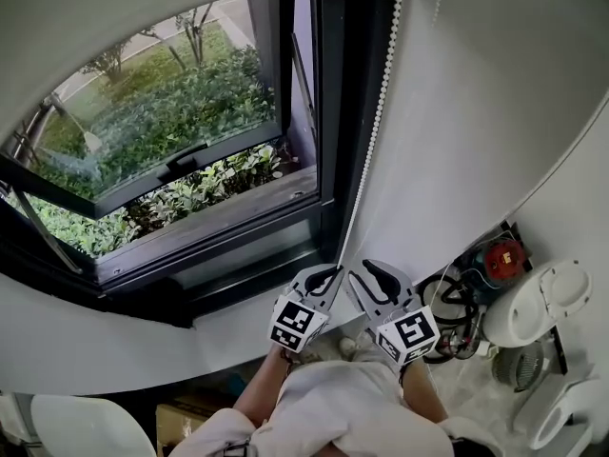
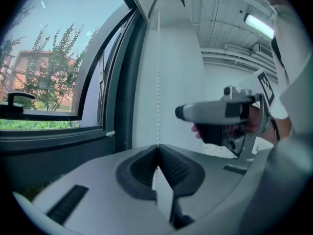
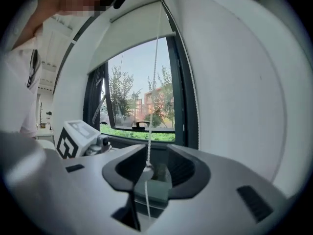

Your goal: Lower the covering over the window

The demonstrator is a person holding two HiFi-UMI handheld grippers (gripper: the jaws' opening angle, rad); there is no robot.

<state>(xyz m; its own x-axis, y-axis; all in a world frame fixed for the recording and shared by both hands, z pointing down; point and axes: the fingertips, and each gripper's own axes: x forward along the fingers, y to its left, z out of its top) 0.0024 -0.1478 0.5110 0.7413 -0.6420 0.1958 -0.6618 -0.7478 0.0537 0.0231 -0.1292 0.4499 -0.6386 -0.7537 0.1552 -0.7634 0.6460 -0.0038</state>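
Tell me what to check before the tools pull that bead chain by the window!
1. Left tool shut on the bead chain: ok.
2. Right tool gripping the chain: not ok; its jaws stand open with a strand loose between them.
3. Chain hanging straight, no tangle: ok.
4. Roller blind lowered: not ok; it covers only the top of the window.
5. Which strand lowers the blind: cannot tell.
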